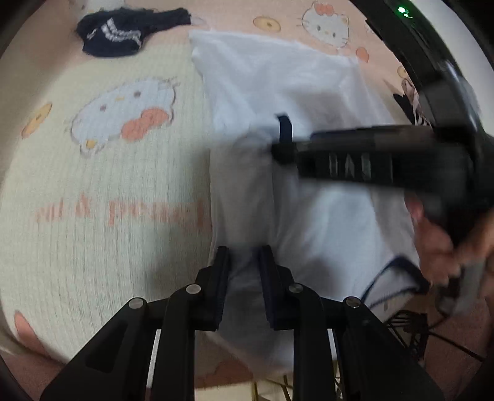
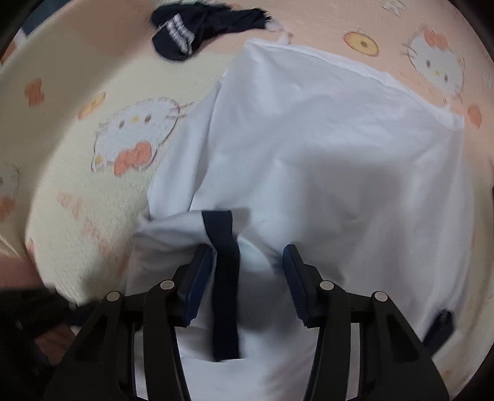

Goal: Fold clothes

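The white cotton T-shirt with navy trim (image 2: pixel 324 148) lies on the cream and pink cartoon-cat print bed cover (image 2: pixel 92 216), partly folded. In my right wrist view its long axis runs from 6 o'clock to 12 o'clock; the far straight edge points toward 12 to 1 o'clock. A folded-over white sleeve with a navy cuff band (image 2: pixel 223 277) lies at 6 o'clock, the band running lengthwise along the same axis.

My right gripper (image 2: pixel 247 277) is over that sleeve with its fingers spread apart; the navy band lies between them, nearer the left pad. Whether either pad touches cloth I cannot tell.

My left gripper (image 1: pixel 244 287) sits on the shirt's left edge, fingers a narrow gap apart with white fabric between them; blur hides whether they pinch it.

In my left wrist view, the right gripper enters from 3 o'clock, held by my hand (image 1: pixel 441 246).

A dark navy garment with white stripes (image 2: pixel 200 27) lies bunched at 11 o'clock, well apart from the shirt.
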Demonstrator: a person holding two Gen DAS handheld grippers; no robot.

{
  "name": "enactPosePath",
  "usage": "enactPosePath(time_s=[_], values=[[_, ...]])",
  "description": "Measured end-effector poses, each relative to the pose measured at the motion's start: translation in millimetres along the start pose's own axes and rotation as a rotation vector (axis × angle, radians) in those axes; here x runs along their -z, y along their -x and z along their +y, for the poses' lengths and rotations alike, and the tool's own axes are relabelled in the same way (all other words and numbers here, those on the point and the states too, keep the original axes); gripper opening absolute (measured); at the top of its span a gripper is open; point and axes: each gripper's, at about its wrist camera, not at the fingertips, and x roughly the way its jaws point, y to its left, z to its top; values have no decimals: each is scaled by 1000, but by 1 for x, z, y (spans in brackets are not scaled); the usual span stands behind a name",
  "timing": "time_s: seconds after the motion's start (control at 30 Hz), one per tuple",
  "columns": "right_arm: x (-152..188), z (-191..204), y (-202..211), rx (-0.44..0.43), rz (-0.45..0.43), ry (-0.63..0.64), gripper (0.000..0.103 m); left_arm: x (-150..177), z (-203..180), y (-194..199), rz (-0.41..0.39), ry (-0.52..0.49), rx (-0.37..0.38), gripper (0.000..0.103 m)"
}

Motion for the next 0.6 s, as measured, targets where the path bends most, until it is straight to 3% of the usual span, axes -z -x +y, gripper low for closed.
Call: enactPosePath(time_s=[0.1, 0.2, 0.4, 0.53, 0.6], values=[[-3, 2, -3, 26, -6, -6, 51, 13, -8, 5, 26, -46, -40, 21], [-7, -2, -5, 18, 2, -41, 54, 7, -1, 9, 7, -8, -15, 18], [27, -18, 47, -156, -89, -174, 53, -9, 18, 17, -40, 89, 53, 20], [50, 3, 54, -200, -84, -55, 54, -19, 30, 23, -71, 153, 98, 20], [59, 13, 43, -174, -56, 6, 54, -26, 31, 23, -82, 158, 123, 20]])
